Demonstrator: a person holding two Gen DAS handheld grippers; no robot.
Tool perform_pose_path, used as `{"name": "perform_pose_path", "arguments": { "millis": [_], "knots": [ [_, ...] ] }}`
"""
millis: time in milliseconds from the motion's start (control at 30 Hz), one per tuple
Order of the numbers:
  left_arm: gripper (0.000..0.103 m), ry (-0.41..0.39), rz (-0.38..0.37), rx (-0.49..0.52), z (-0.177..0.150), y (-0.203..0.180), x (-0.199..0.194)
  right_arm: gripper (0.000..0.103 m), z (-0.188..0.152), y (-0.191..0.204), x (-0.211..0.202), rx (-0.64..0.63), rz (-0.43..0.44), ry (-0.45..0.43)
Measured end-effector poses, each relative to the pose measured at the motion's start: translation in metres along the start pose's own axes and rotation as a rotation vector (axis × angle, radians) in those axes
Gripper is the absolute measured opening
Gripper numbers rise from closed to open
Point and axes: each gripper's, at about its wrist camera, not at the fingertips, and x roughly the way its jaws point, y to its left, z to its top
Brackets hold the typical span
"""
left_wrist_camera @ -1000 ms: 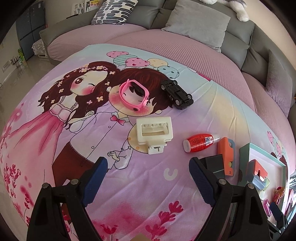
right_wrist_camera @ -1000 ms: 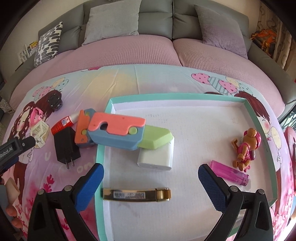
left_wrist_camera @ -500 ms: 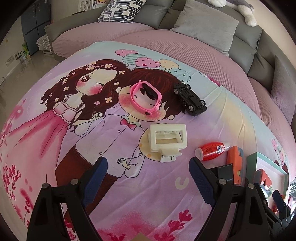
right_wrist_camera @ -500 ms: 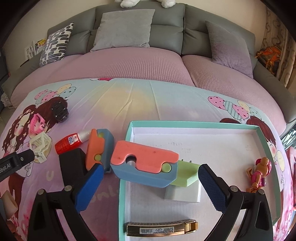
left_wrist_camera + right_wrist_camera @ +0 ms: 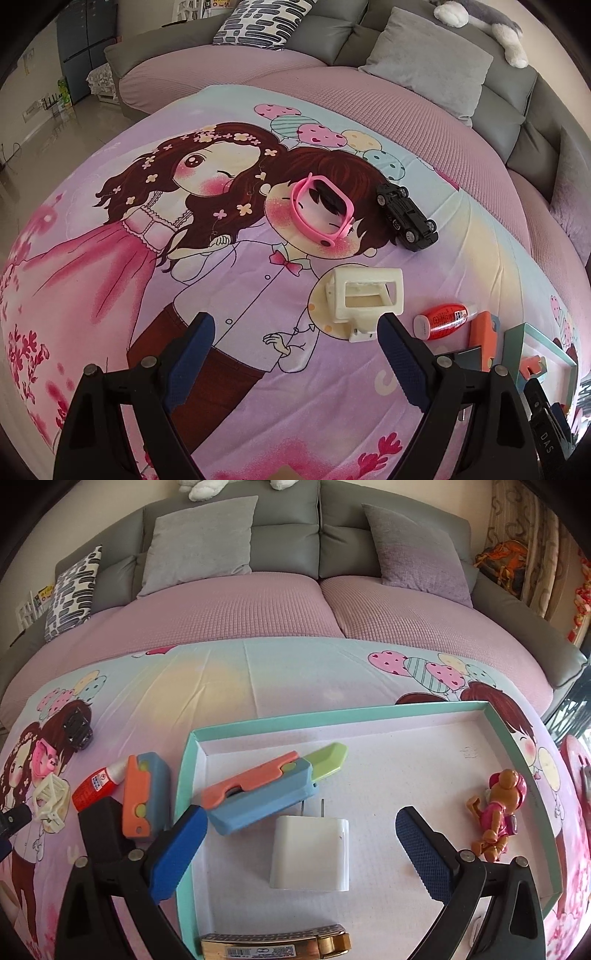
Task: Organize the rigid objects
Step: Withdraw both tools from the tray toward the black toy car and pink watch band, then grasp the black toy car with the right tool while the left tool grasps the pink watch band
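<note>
My left gripper (image 5: 293, 349) is open and empty above the printed sheet. Just beyond its right finger lies a cream hair claw clip (image 5: 365, 301). Farther off lie a pink wristband (image 5: 322, 214), a black toy car (image 5: 406, 216) and a red glue bottle (image 5: 443, 319). My right gripper (image 5: 297, 847) is open and empty over the teal-rimmed tray (image 5: 332, 714). The tray holds a blue, orange and green toy knife (image 5: 269, 790), a white charger (image 5: 310, 853), a pink toy figure (image 5: 498, 808) and a gold clip (image 5: 277, 947).
Left of the tray lie a second orange and blue toy (image 5: 144, 794), a black plug adapter (image 5: 101, 829) and the glue bottle (image 5: 96, 782). A grey sofa back with cushions (image 5: 199, 539) runs behind the pink mattress.
The left gripper has drifted left, so the claw clip now sits by its right finger. The right gripper view shifted; the toy knife lies fully inside the tray, uncovering the white charger.
</note>
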Motion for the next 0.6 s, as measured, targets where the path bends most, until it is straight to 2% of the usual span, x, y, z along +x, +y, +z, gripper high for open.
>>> {"name": "perform_pose_path", "arguments": {
  "millis": [167,300,467,600],
  "knots": [
    [0.09,0.003,-0.04,0.008,0.009,0.004,-0.001,0.103,0.005,0.004,-0.015,-0.019,0.039,-0.045],
    [0.09,-0.047,-0.041,0.064,0.027,0.007,-0.007,0.103,0.016,0.023,-0.021,-0.061,0.114,-0.056],
    [0.09,-0.061,0.009,0.135,0.051,0.01,0.001,0.103,0.039,0.069,-0.025,-0.146,0.255,-0.06],
    [0.09,-0.023,-0.057,0.154,0.064,0.013,0.014,0.103,0.056,0.116,-0.017,-0.236,0.361,-0.03]
  ]
}}
